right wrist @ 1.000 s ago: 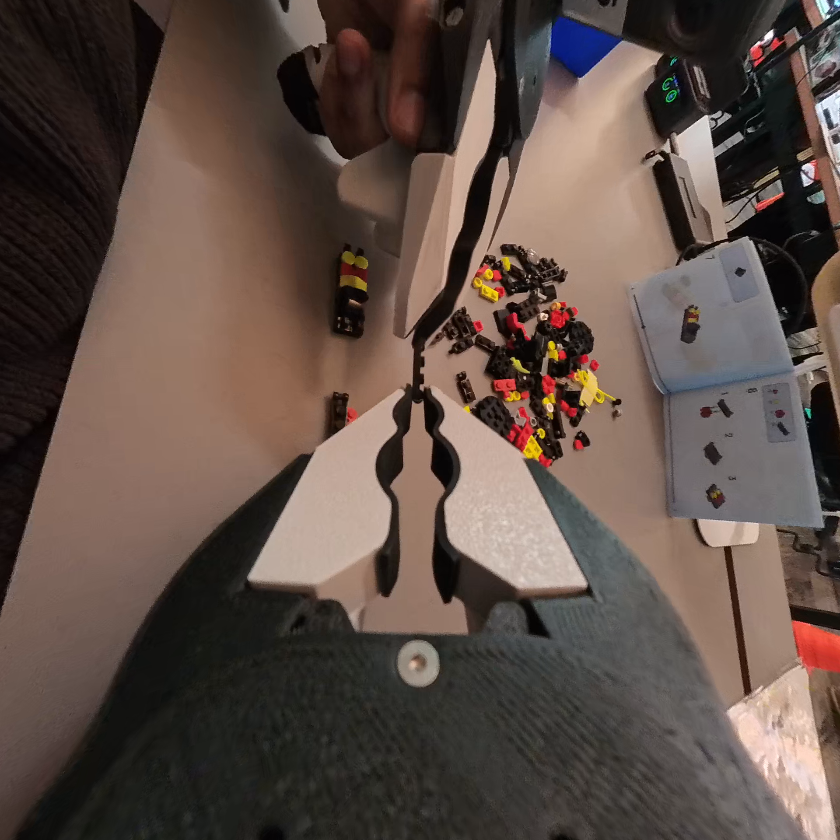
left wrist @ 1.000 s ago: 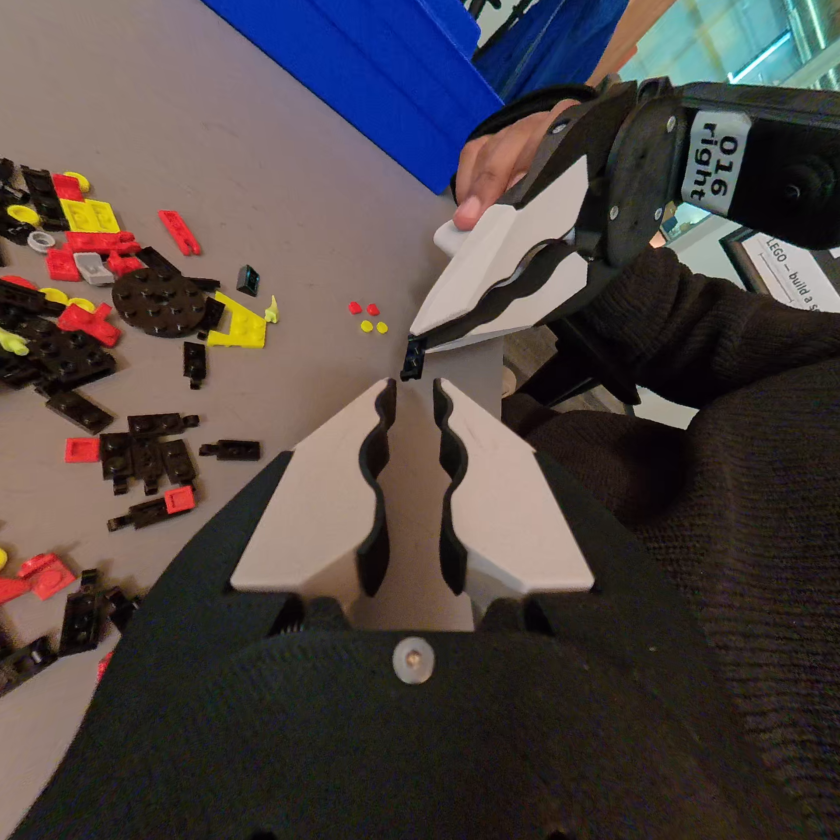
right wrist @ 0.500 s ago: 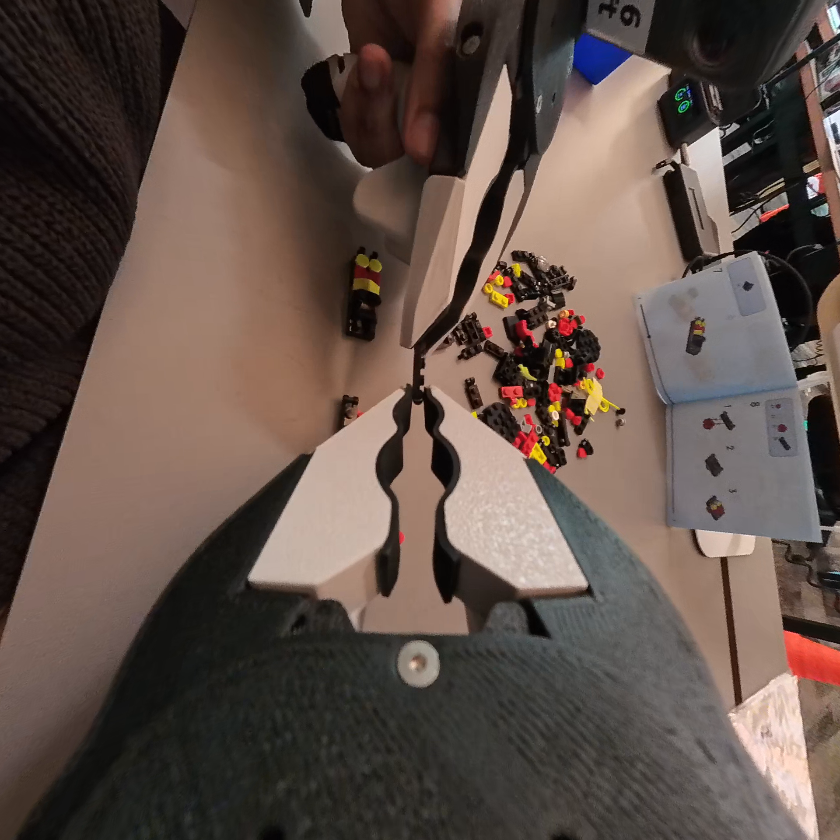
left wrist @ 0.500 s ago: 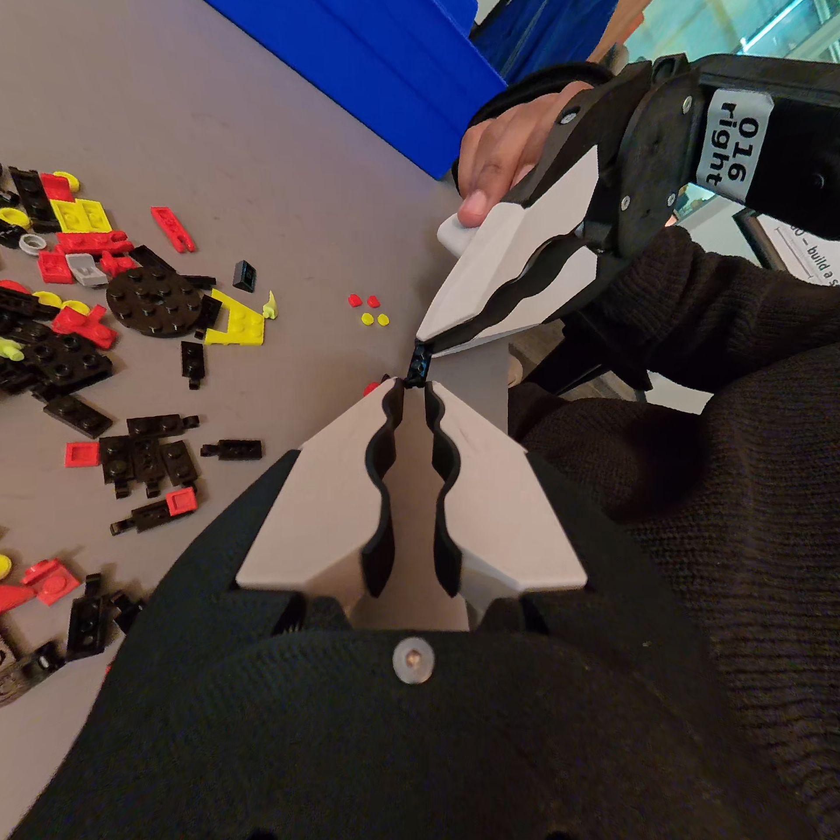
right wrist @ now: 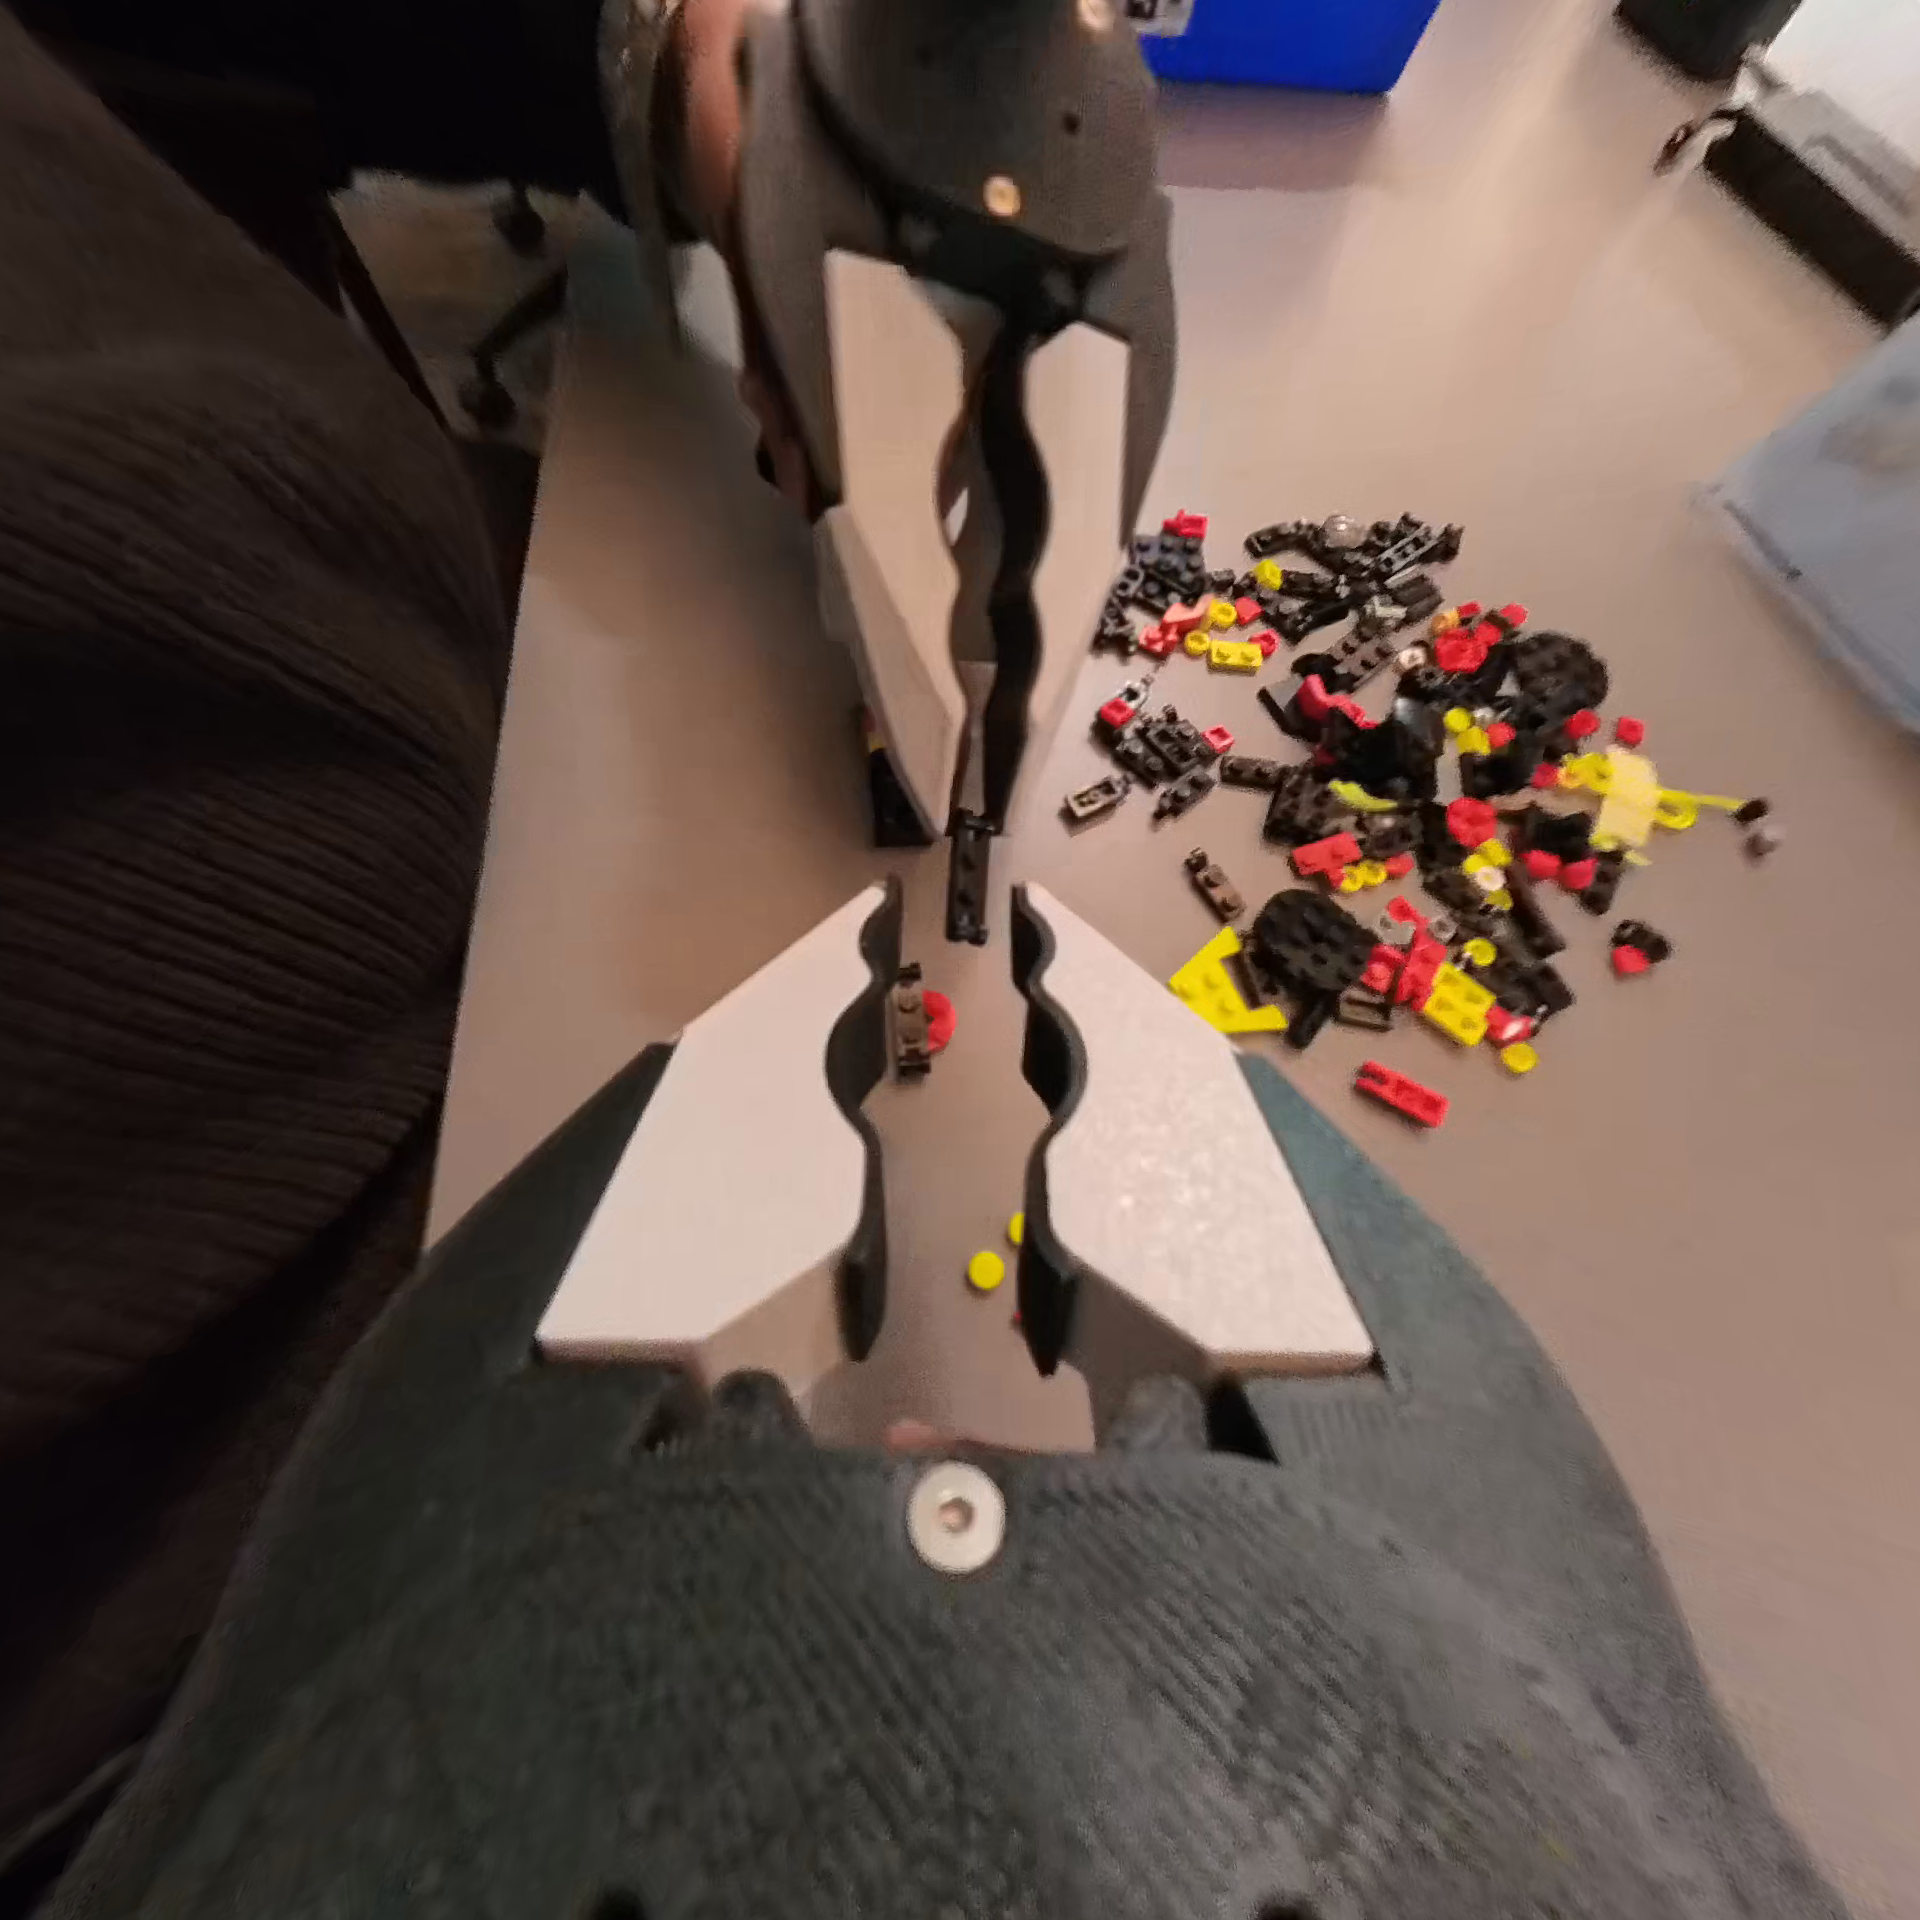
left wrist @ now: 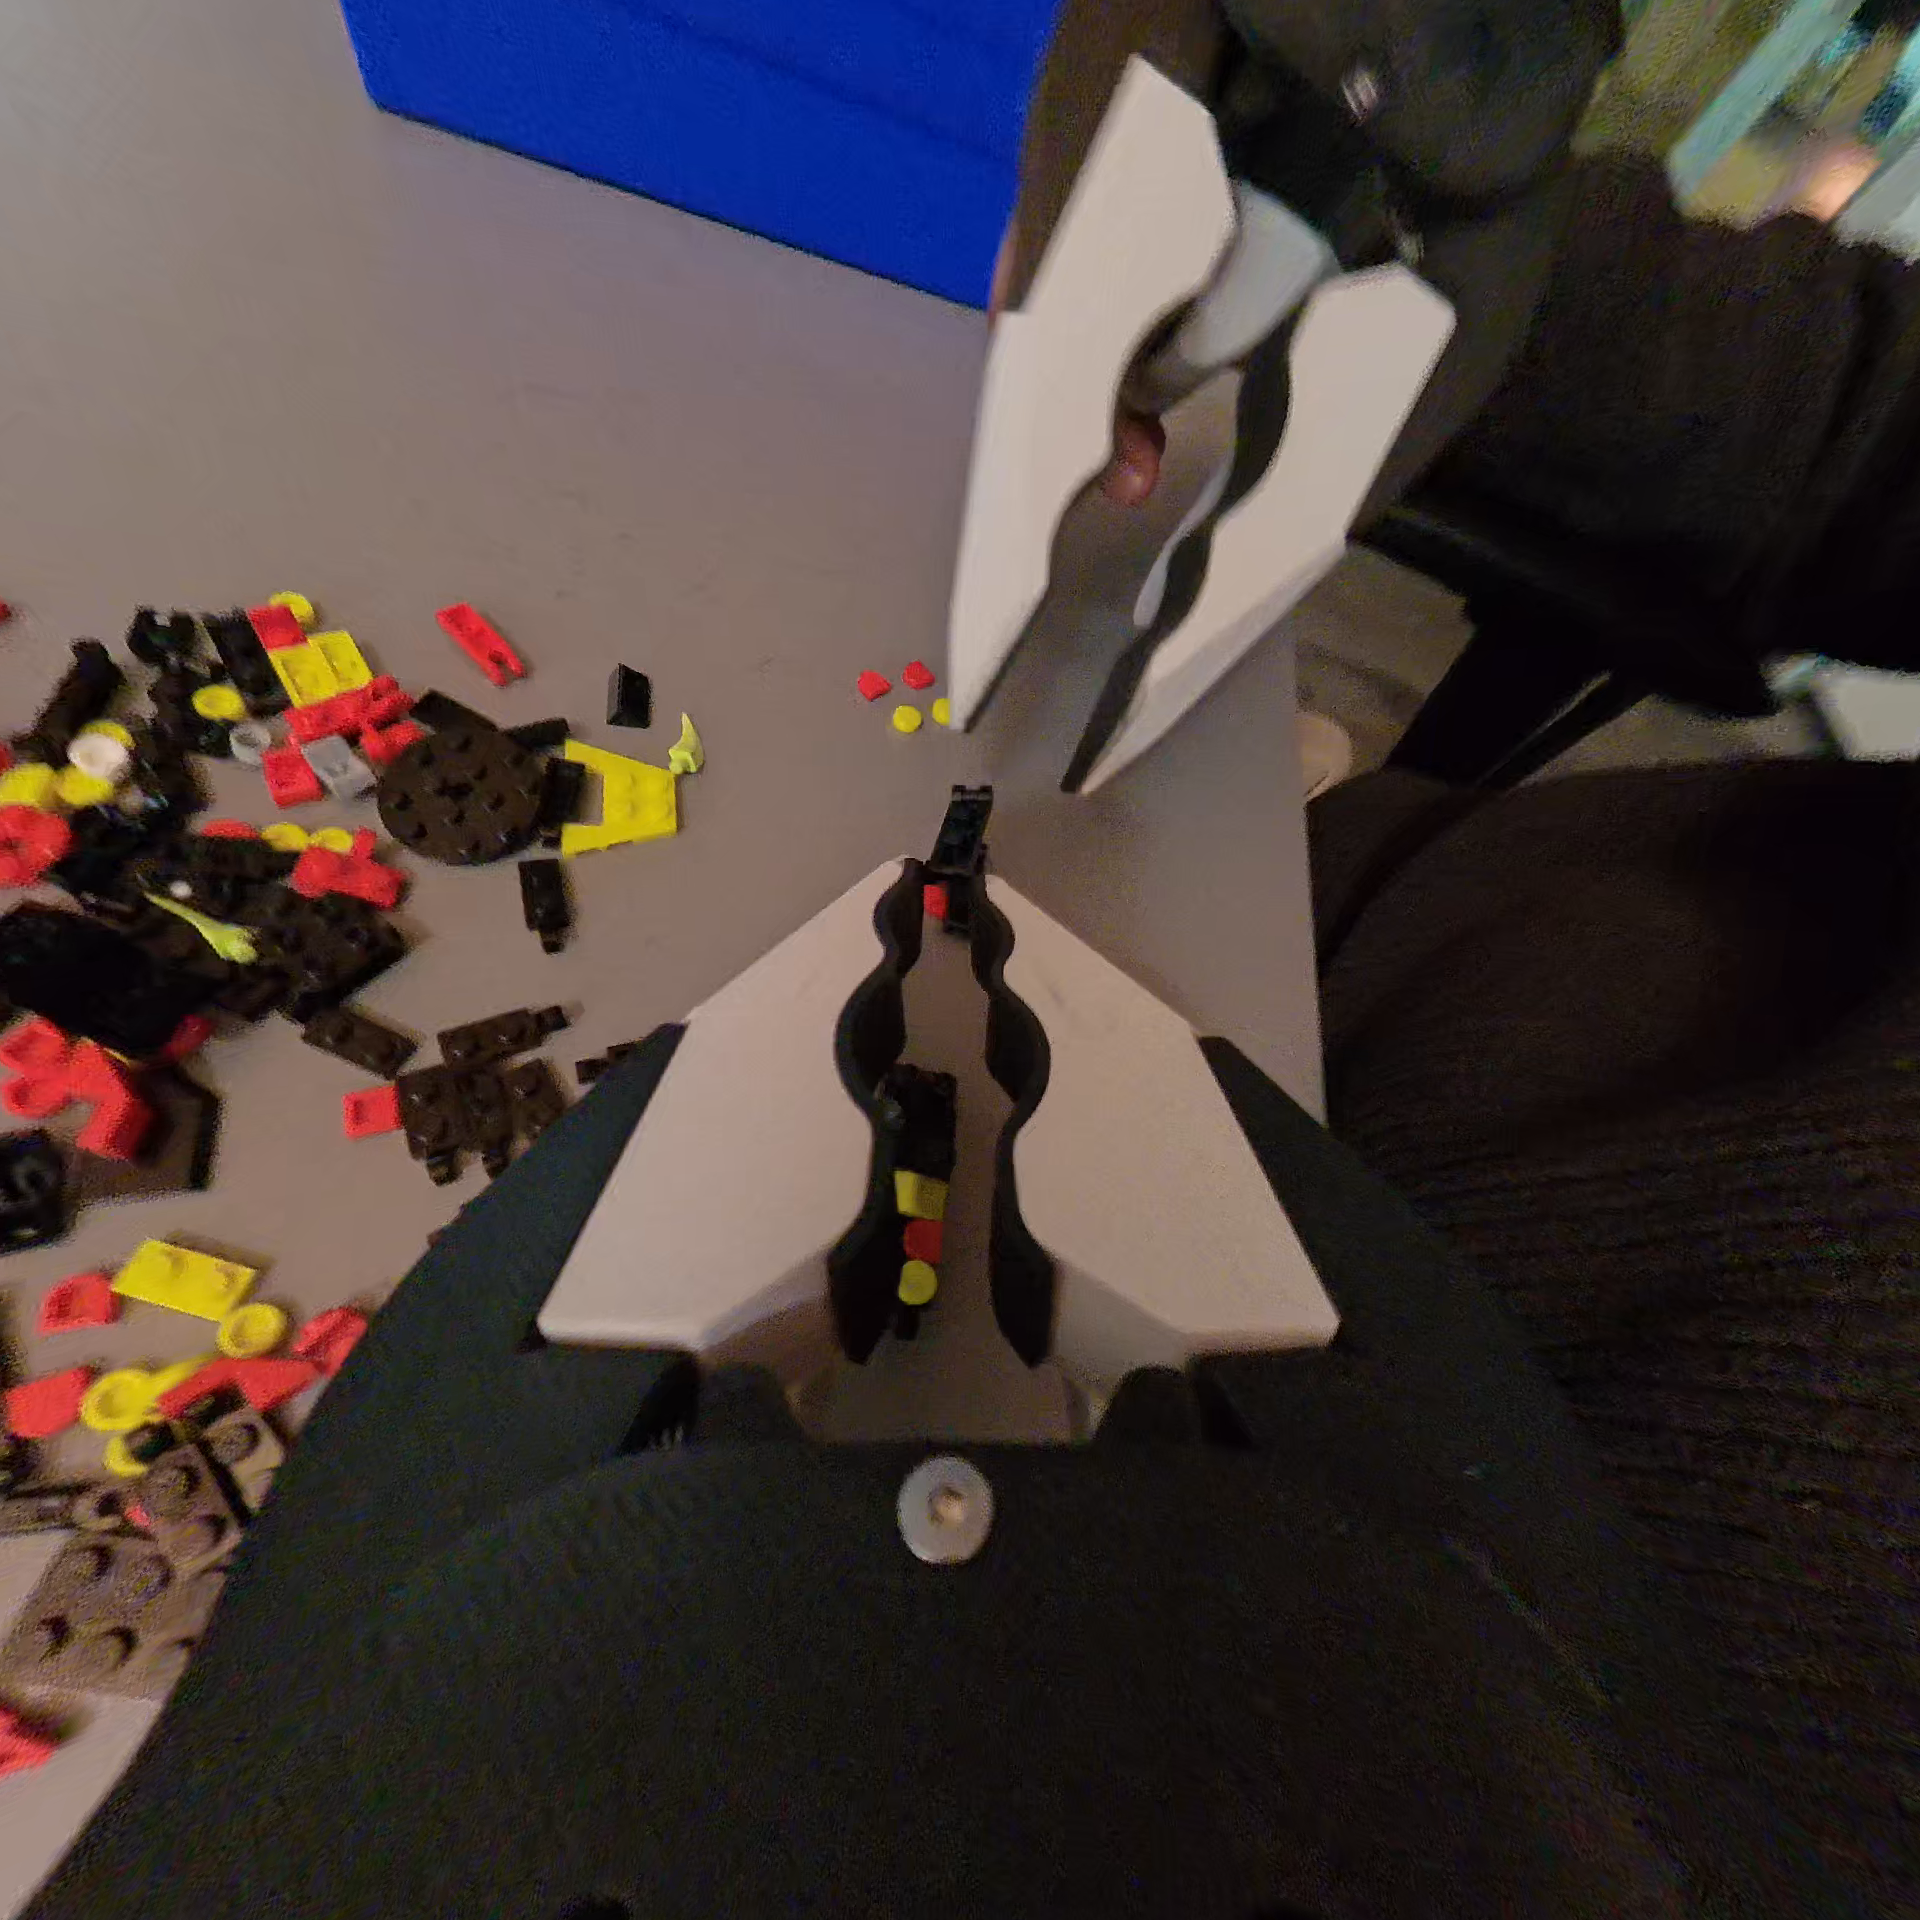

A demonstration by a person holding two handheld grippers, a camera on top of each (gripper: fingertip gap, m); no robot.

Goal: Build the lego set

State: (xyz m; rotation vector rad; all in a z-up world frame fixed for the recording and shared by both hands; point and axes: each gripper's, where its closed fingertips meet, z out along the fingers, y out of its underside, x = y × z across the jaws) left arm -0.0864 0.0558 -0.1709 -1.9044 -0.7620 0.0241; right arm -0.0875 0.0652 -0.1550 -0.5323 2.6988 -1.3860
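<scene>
My left gripper [left wrist: 948, 883] is shut on a narrow black plate [left wrist: 962, 831] that sticks out past its tips, above the grey table [left wrist: 623, 416]. In the right wrist view the same plate [right wrist: 966, 878] hangs from the left gripper [right wrist: 971, 819]. My right gripper [right wrist: 954, 896] is open, its tips on either side of the plate's free end without gripping it. It also shows in the left wrist view [left wrist: 1023, 750]. A small black, yellow and red assembly [left wrist: 916, 1195] lies on the table under my left fingers.
A pile of loose black, red and yellow pieces [left wrist: 312, 831] [right wrist: 1403, 779] lies on the table. Small red and yellow round studs [left wrist: 904, 698] lie near the grippers. A blue box [left wrist: 727, 104] stands at the back. A dark sleeve [left wrist: 1610, 1143] marks the table's edge. Both grippers' tips are close together, under 4 cm apart.
My left gripper closed on the black plate. My right gripper, which held the plate before, has opened and let it go. Both views have swung and are blurred.
</scene>
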